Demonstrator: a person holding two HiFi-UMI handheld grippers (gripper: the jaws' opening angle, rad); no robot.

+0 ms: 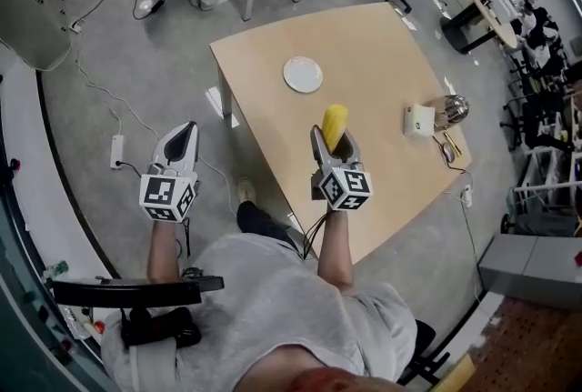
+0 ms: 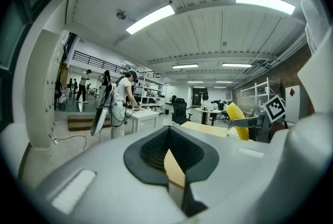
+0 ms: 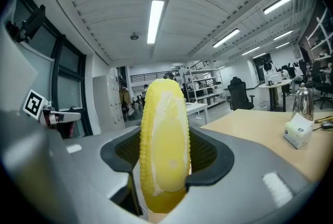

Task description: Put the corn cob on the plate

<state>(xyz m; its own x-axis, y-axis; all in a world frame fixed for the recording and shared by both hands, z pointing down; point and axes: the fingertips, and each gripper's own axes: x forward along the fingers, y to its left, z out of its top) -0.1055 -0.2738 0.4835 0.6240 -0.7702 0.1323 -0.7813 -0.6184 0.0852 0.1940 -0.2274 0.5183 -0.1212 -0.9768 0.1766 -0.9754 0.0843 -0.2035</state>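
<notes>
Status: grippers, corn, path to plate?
Left gripper shut, empty. Right gripper shut on corn cob. Plate ahead, empty; only bare table between.

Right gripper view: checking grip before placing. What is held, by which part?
The right gripper holds the corn cob, pinched on its sides at the near half; the far end sticks out.

Bright, even light from ceiling strips [image 2: 151,17], soft faint shadows, heavy fisheye bending and dark corners in both gripper views, corn cob [image 3: 164,150] close-up slightly soft.

Light wood table [image 1: 382,81], white plate [image 1: 303,74], white box [image 1: 419,121] beside metal kettle [image 1: 451,109]
</notes>
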